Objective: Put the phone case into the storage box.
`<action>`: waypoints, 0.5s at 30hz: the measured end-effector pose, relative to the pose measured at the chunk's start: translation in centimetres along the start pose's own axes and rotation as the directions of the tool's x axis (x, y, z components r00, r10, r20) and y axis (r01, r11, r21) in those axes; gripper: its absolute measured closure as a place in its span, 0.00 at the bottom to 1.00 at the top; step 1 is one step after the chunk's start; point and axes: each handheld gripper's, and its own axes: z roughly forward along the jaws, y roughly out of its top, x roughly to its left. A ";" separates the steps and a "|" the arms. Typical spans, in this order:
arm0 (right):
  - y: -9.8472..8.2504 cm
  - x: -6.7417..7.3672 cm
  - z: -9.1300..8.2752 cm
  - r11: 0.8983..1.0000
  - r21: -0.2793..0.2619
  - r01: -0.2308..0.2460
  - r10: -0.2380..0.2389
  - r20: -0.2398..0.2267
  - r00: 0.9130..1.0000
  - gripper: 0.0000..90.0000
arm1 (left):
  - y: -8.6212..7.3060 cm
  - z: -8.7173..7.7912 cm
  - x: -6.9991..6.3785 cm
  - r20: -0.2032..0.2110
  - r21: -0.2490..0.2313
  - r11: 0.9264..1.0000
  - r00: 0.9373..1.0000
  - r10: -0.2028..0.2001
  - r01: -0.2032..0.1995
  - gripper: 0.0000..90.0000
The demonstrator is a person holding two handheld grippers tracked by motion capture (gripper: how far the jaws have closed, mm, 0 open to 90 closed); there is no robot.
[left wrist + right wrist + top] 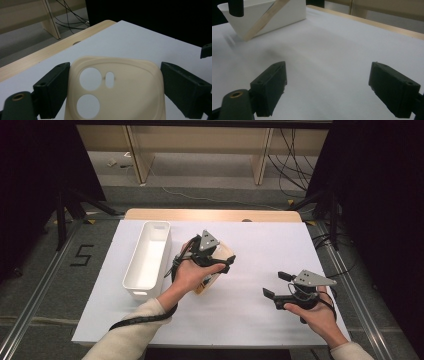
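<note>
Now left tongs clamp a cream phone case (edge to edge); right tongs gape apart.

I see a cream phone case, plain and unpatterned, between my left gripper's black jaws. The bin is white, the table sheet plain white, edged in light wood.

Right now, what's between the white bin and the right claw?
The left claw holding a cream phone case, seen in the high view between white bin and right claw.
</note>
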 end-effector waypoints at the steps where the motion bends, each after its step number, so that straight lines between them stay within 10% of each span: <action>1: 0.0 0.0 0.0 1.000 -0.001 -0.001 0.001 0.001 1.000 0.18 | 0.1 -0.1 0.1 -0.003 -0.005 1.000 1.000 -0.002 0.002 0.13; 15: 0.1 -0.1 -0.1 1.000 -0.012 -0.005 0.005 0.001 1.000 0.17 | 0.8 -1.3 1.2 -0.034 -0.036 0.999 0.999 -0.017 0.015 0.13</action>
